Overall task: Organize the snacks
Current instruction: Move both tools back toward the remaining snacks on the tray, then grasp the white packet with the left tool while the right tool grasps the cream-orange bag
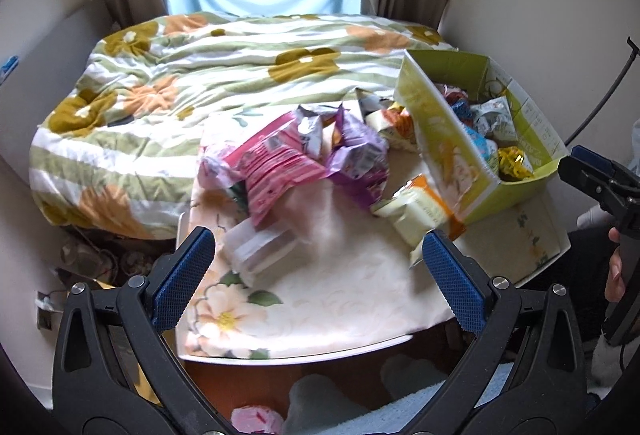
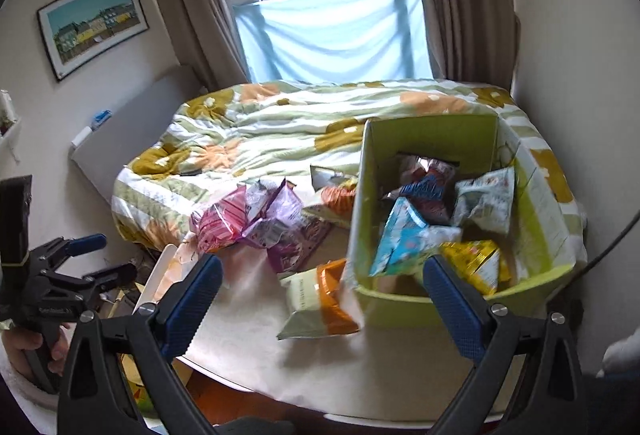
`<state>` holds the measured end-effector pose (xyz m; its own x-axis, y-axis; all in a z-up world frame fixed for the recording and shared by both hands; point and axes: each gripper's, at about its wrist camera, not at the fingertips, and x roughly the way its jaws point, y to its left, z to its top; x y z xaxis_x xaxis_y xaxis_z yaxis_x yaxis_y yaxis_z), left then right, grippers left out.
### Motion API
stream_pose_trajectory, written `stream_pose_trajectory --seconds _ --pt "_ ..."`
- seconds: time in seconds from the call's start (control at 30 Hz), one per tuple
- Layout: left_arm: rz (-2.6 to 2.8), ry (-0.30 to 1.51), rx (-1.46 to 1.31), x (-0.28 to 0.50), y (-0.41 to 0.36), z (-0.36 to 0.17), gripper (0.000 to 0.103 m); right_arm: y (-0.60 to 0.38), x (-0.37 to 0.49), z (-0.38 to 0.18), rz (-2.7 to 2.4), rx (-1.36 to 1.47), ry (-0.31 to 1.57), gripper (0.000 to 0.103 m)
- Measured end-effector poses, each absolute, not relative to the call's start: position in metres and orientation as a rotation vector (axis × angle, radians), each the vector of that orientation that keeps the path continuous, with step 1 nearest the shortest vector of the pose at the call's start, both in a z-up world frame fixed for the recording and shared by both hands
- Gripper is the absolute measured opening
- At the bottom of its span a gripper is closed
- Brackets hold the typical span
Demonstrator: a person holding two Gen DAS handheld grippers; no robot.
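- The left gripper (image 1: 318, 267) has its two blue pads spread wide apart, and nothing is between them.
- The right gripper (image 2: 322, 289) is spread wide too, and it holds nothing.
- Both grippers hang above the near edge of a table (image 2: 360, 375) with a pale flower cloth.
- A green cardboard box (image 2: 404, 309) stands on the right side of the table, just past the right gripper's right pad.
- In the box I can count about five snack bags: a light blue bag (image 2: 404, 239), a yellow bag (image 2: 476, 263), a pale green-white bag (image 2: 486, 205), a dark blue bag (image 2: 426, 191), and one more behind that I cannot tell well.
- One orange and white snack bag (image 2: 316, 299) lies on the table, touching the box's left wall, ahead between the right gripper's pads.
- One pink snack bag (image 1: 276, 163) and one purple snack bag (image 1: 360, 159) lie in a heap farther back, ahead of the left gripper.
- Some more bags sit behind the heap, beside the box; they are too hidden to count.
- A clear plastic thing (image 1: 256, 247) lies near the left gripper's left pad; it is blurry.
- A bed with a flower quilt (image 1: 180, 75) is behind the table.
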<state>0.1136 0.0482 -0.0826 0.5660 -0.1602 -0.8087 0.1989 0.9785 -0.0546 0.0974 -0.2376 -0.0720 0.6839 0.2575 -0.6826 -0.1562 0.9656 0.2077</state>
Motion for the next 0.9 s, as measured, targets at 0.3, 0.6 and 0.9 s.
stream_pose_trajectory --seconds 0.3,0.6,0.9 --pt "-0.333 1.003 0.096 0.152 0.101 -0.132 0.103 -0.182 0.105 -0.123 0.145 0.112 0.849 0.100" --pt "-0.468 1.077 0.197 0.187 0.108 -0.203 0.103 -0.144 0.121 -0.180 0.071 0.087 0.886 0.100" --pt "-0.527 1.084 0.331 0.204 0.096 -0.245 0.102 -0.129 0.145 -0.218 0.033 -0.038 0.914 0.100"
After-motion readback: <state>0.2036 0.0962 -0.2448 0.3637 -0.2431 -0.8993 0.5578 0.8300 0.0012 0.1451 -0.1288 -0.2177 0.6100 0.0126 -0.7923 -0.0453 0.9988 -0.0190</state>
